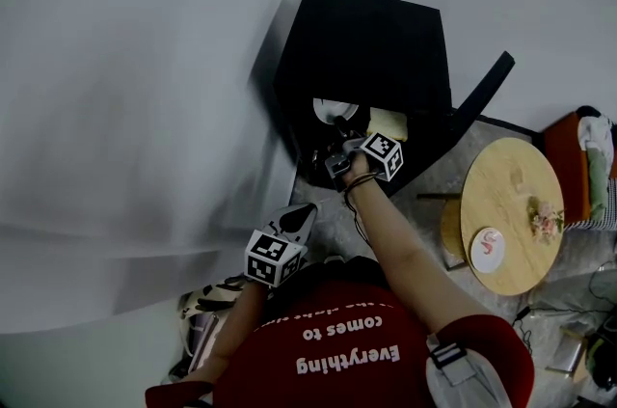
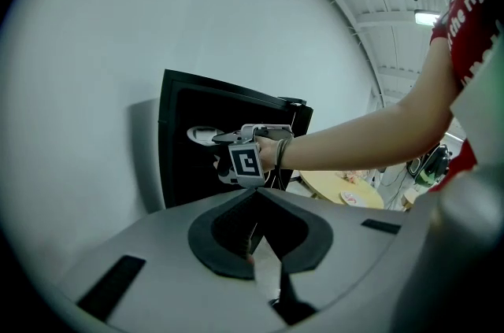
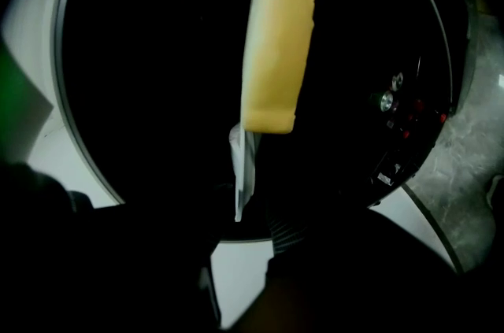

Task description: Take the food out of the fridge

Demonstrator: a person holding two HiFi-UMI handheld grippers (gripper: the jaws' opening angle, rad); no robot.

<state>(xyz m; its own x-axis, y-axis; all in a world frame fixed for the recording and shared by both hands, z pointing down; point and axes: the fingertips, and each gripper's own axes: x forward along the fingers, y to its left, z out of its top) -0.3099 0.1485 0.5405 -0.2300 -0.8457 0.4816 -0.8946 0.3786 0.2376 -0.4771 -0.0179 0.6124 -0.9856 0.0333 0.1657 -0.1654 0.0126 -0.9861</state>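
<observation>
Right tongs (image 1: 333,161) reach into the open black fridge (image 1: 366,40) when I look down from above. The yellow food (image 1: 388,122) sits inside the fridge, just past their tips. Left tongs (image 1: 301,219) hang well back from the fridge, close to the person's body. A round desk (image 1: 511,204) stands off on the fridge's door side, well apart from it.

Looking along the left tongs (image 2: 256,194), they seem pressed together at the tips with nothing in them. Far ahead of them, the other arm is stretched out to the front of the fridge.

Looking along the right tongs (image 3: 248,233), it is very dark inside the fridge. These tongs stand about half open, and I see them squeezing nothing. The yellow food fills the space right in front of them. A thin clear wrapper (image 3: 242,166) sticks out from the food toward the gap.

I think a few things could go wrong. If the tongs close too soon, they may pinch only that thin wrapper. Then the food could swing, slip out, or tear loose and fall in front of the fridge. If they push in too far before closing, they could shove the food deeper into the fridge or knock it over. The dark makes it hard to aim. The left tongs are too far from the fridge to catch anything that drops.
</observation>
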